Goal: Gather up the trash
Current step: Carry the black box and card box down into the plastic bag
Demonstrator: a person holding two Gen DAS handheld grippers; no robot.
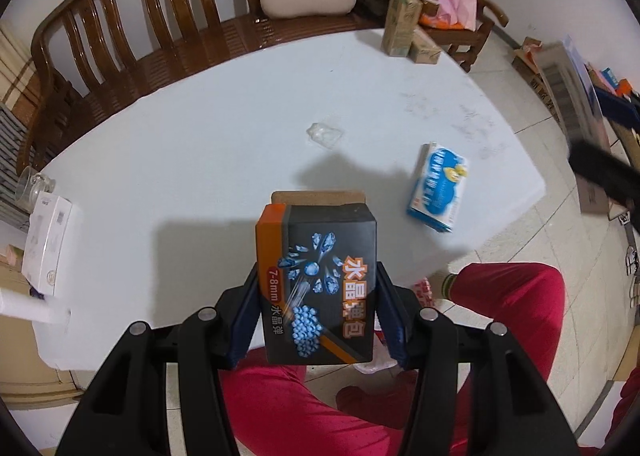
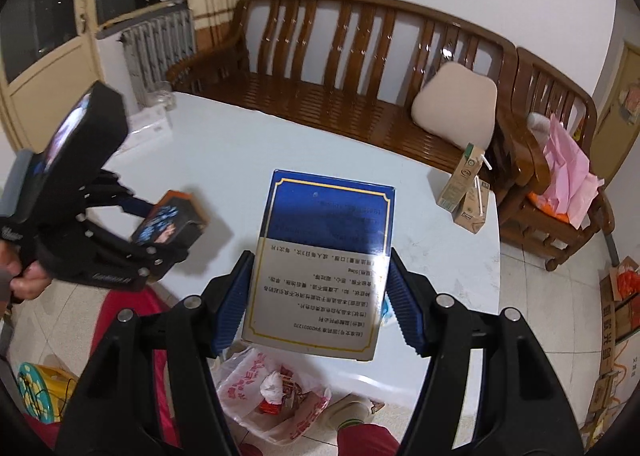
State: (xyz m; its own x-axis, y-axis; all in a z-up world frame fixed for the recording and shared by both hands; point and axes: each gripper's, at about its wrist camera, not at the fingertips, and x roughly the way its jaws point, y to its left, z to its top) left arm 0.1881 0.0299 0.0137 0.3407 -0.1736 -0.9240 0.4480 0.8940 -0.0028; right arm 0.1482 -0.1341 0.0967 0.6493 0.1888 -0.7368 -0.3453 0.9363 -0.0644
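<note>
My left gripper is shut on a black and orange box with blue crystal pictures, held above the near edge of the white table. It also shows in the right wrist view. My right gripper is shut on a blue and silver box with printed text, held over the table's near edge. Below it, a white plastic trash bag with wrappers lies open on the floor. A blue and white packet and a crumpled clear wrapper lie on the table.
Two drink cartons with straws stand at the table's far right corner. A white box and a glass jar sit at the table's left. A wooden bench with a cushion runs behind. My red-trousered legs are below.
</note>
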